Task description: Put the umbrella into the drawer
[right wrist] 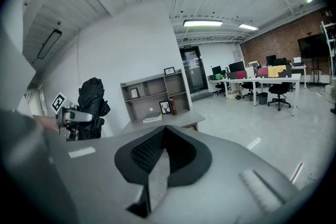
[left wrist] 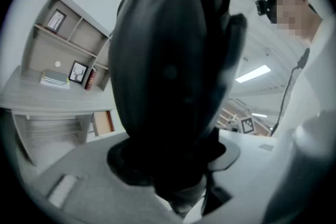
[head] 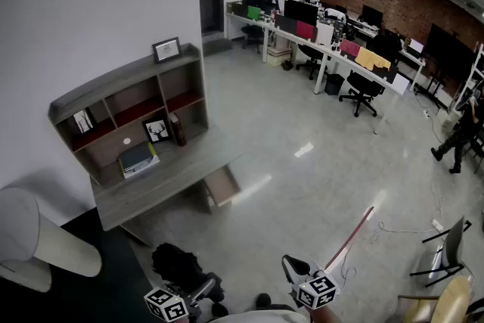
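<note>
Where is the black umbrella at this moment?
The umbrella is held in the left gripper, at the bottom left of the head view, apart from the desk and its open drawer.

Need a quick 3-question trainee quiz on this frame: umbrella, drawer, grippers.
1. True or false: the drawer under the desk is shut.
2. Which gripper holds the black umbrella? A: left gripper. B: right gripper.
3. Fill in: between the right gripper's jaws there is ____.
Key: 1 false, the drawer stands open. 2 A. 3 nothing; its jaws meet at the tips.
</note>
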A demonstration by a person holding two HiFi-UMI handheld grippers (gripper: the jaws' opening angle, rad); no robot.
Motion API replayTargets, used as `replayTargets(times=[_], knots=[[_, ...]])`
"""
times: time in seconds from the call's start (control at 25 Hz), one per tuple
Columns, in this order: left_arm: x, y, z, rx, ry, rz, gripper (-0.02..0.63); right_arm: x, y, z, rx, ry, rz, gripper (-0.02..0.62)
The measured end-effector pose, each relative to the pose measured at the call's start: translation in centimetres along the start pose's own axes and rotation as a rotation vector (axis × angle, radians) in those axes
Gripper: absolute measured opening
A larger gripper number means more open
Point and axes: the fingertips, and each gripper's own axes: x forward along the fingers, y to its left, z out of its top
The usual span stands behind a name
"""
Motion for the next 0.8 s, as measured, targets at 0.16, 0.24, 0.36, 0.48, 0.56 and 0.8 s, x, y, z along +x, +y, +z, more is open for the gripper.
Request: replayTargets(times=[0.16, 0.24, 0.36, 0.48, 0.56, 0.8], knots=[[0.1, -0.2, -0.2, -0.004, -0.002, 0.002, 0.245, -0.3, -0.1, 0.0, -0.004, 0.002, 0.003, 0.005], [0.3, -0.5, -0.2, -0.004, -0.004, 0.002, 0.245, -0.5, -0.2, -0.1, -0.003, 0.003, 0.003, 0.005], [0.5, -0.7, -0.2, -0.003, -0.004, 0.001, 0.245, -0.5, -0.3, -0.1, -0.002, 0.004, 0.005, 0.005], [0.7, -0.7, -0.4, -0.004, -0.002, 0.006, 0.245, -0.5, -0.4, 0.0, -0.005, 0.004, 0.014, 0.005], [0.9, -0.8, -0.6, -0.006, 0.001, 0.011, 0.245, -0.5, -0.6, -0.1, -0.008, 0.006, 0.022, 0.005], [1.6, -1.3, -1.1, -0.015, 0.000, 0.027, 0.245, -0.6, -1.3, -0.5, 0.005, 0.015, 0.051, 0.006]])
